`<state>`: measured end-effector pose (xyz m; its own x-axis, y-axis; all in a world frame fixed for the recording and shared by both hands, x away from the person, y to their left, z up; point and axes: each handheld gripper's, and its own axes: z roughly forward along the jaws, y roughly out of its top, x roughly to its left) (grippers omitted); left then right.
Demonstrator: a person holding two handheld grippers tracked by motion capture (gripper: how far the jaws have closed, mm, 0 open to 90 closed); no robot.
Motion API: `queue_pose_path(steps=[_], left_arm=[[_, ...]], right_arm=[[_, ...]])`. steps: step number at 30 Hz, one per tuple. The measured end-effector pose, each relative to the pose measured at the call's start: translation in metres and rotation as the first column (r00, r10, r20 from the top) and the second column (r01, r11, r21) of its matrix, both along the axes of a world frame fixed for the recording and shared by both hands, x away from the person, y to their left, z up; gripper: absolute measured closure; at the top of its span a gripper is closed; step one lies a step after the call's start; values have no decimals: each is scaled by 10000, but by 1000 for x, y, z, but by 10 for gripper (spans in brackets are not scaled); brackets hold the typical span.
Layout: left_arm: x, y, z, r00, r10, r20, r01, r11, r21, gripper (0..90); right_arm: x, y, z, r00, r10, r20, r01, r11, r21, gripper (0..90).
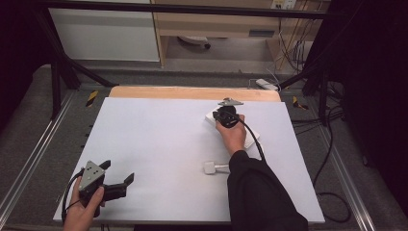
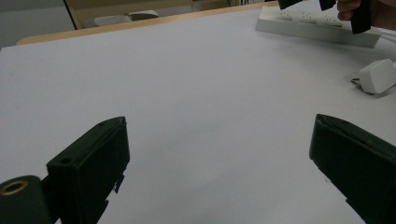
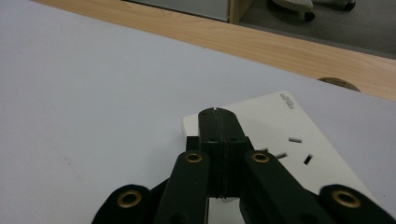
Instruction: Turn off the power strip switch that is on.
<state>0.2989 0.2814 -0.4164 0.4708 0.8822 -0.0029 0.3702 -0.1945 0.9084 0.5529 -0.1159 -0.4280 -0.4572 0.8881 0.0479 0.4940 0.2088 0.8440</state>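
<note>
Over the power strip (image 3: 280,135), the right gripper (image 3: 218,114) is being held clenched, empty; the left gripper (image 2: 219,158) is resting released; the plug (image 1: 210,168) is lying unplugged nearby.

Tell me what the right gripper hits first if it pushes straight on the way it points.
Most likely the white power strip: the right gripper, jaws shut, points down at its near end. How close the tips are is unclear.

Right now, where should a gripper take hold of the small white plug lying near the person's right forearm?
Probably across the white plug's blocky body, from above: it lies flat on the table, its cord running toward the sleeve, its sides free.
</note>
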Motion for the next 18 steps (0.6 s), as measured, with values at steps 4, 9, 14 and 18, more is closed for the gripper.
queue_pose_path(steps=[4, 9, 14, 18], left_arm=[[0, 0, 0, 10000, -13, 8, 13, 10000, 1, 48], [0, 1, 0, 10000, 18, 6, -18, 10000, 17, 48], [0, 0, 0, 10000, -1, -11, 1, 10000, 80, 48], [0, 0, 0, 10000, 7, -16, -7, 10000, 71, 48]], right_arm=[[-3, -1, 7, 9999, 20, 155, -21, 10000, 67, 802], [-7, -4, 16, 9998, 76, 203, -84, 9992, 380, 633], [-10, -7, 24, 10000, 29, 2, -29, 9979, 652, 420], [-13, -10, 30, 9999, -115, -125, 124, 9972, 735, 301]])
